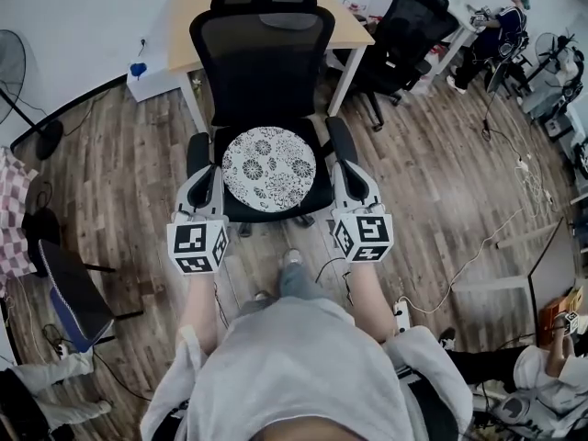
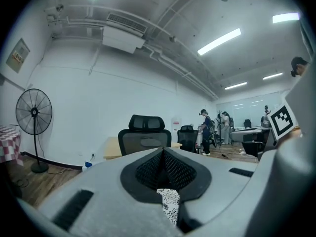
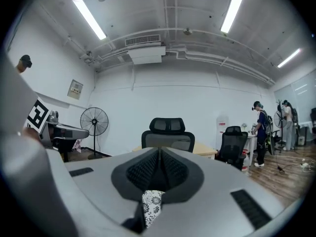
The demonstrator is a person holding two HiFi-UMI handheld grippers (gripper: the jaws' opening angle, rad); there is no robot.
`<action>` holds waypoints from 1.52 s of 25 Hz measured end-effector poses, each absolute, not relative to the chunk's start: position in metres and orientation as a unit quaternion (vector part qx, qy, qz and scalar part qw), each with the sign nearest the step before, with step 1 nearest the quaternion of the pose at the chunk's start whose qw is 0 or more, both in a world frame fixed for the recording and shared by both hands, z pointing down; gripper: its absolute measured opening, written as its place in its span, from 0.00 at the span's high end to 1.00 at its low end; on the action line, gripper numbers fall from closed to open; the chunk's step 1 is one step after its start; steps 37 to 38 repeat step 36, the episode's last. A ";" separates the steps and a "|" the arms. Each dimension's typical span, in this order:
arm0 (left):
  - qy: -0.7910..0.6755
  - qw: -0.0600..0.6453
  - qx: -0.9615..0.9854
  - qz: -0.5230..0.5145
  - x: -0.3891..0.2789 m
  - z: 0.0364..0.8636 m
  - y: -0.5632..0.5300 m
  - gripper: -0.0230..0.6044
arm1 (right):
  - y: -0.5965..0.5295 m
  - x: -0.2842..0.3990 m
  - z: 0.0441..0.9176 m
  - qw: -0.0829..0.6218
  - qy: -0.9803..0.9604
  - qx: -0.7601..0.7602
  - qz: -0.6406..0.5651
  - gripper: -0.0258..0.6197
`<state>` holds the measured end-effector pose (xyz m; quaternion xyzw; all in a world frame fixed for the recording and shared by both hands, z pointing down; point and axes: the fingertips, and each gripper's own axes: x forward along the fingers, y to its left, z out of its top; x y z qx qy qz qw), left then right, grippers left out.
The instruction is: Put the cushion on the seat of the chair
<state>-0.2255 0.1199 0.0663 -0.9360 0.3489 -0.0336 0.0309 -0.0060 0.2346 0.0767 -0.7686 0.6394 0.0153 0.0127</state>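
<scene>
A round white cushion (image 1: 269,168) with a black flower print hangs flat over the seat (image 1: 276,211) of a black mesh office chair (image 1: 262,62). My left gripper (image 1: 211,180) is shut on the cushion's left edge, and my right gripper (image 1: 343,180) is shut on its right edge. In the left gripper view a strip of the printed cushion (image 2: 170,204) sits pinched in the left gripper (image 2: 163,157), with the chair (image 2: 145,135) straight ahead. The right gripper view shows the same: the cushion's fabric (image 3: 152,204) is nipped in the right gripper (image 3: 159,157), facing the chair (image 3: 168,135).
A wooden desk (image 1: 354,30) stands behind the chair, with a second black chair (image 1: 409,26) to its right. A standing fan (image 1: 14,72) is at the left. Cables and a power strip (image 1: 401,315) lie on the wood floor. A person (image 1: 505,16) stands at the far right.
</scene>
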 end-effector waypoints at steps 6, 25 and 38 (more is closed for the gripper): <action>0.350 0.035 -0.936 -0.017 -0.236 0.052 0.133 0.95 | 0.251 -0.018 0.063 0.019 0.642 -0.766 0.032 0.93; 0.367 0.041 -0.929 0.007 -0.251 0.034 0.144 0.94 | 0.272 -0.029 0.046 0.027 0.641 -0.765 0.055 0.93; 0.365 0.037 -0.930 0.010 -0.257 0.029 0.141 0.94 | 0.271 -0.033 0.041 0.031 0.638 -0.767 0.058 0.93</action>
